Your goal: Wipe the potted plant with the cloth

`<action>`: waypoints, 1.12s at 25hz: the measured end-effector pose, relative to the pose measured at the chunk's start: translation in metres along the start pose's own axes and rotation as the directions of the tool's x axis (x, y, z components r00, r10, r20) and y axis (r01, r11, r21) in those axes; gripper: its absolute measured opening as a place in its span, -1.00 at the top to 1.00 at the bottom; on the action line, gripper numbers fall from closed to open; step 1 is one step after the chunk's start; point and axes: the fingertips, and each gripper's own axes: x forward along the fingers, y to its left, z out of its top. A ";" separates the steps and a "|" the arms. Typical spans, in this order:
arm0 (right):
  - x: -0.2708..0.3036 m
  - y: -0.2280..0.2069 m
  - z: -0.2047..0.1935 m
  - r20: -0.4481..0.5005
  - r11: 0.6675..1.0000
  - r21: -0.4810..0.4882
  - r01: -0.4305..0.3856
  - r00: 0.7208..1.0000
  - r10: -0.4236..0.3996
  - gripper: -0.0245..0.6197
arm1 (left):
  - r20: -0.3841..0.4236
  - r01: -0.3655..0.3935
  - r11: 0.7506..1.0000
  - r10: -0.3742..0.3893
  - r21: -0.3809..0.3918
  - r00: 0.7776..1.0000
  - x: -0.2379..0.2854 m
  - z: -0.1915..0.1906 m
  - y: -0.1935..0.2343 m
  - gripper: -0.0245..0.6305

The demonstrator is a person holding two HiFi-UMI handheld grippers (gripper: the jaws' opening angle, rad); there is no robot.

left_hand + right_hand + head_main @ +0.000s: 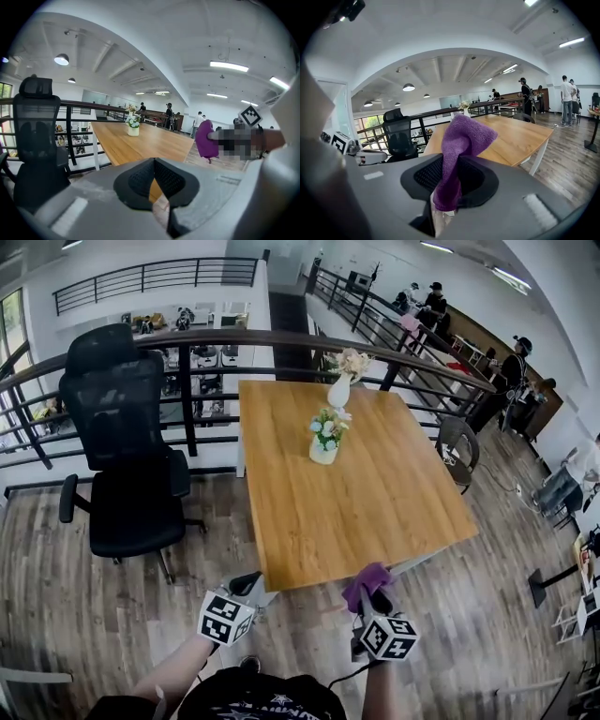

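Note:
A small potted plant [325, 435] with pale flowers in a cream pot stands on the wooden table [375, 512], toward its far side; the left gripper view shows the potted plant [133, 127] far off. Behind it is a white vase of flowers [341, 381]. My right gripper [371, 597] is shut on a purple cloth [367, 581], held just off the table's near edge. The cloth [457, 154] sticks up from between the jaws. My left gripper [251, 585] is shut and empty, by the table's near left corner. In its own view the left gripper [153, 177] has its pads together.
A black office chair [127, 456] stands left of the table, in front of a dark railing [187, 381]. A round chair [459, 448] is at the table's right side. Several people stand far off at the right. Wood floor surrounds the table.

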 end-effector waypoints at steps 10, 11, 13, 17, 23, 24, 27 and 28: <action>0.039 -0.046 0.017 -0.006 1.000 0.009 0.022 1.000 -0.022 0.65 | -0.027 0.001 1.000 -0.001 0.001 1.000 0.045 0.009 0.013 0.92; 0.049 -0.052 0.022 -0.005 1.000 0.008 0.014 1.000 -0.014 0.65 | -0.026 -0.010 1.000 0.010 0.002 1.000 0.052 0.012 0.015 0.92; 0.071 -0.063 0.034 -0.001 1.000 0.005 -0.012 1.000 0.012 0.65 | -0.024 -0.040 0.999 0.040 0.000 0.999 0.066 0.018 0.020 0.92; 0.119 -0.086 0.062 0.004 0.997 -0.007 -0.074 0.997 0.074 0.65 | -0.029 -0.106 0.994 0.105 -0.027 0.994 0.102 0.028 0.031 0.92; 0.191 -0.118 0.106 -0.015 0.985 -0.043 -0.167 0.986 0.167 0.65 | -0.024 -0.174 0.984 0.173 -0.029 0.985 0.154 0.060 0.035 0.92; 0.202 -0.122 0.112 -0.019 0.982 -0.050 -0.183 0.983 0.183 0.65 | -0.024 -0.187 0.982 0.187 -0.032 0.982 0.161 0.064 0.037 0.92; 0.232 -0.134 0.134 -0.019 0.972 -0.066 -0.226 0.974 0.225 0.65 | -0.021 -0.234 0.971 0.233 -0.042 0.972 0.181 0.075 0.045 0.92; 0.241 -0.139 0.141 -0.017 0.970 -0.067 -0.234 0.972 0.233 0.65 | -0.020 -0.250 0.967 0.250 -0.047 0.968 0.187 0.080 0.049 0.92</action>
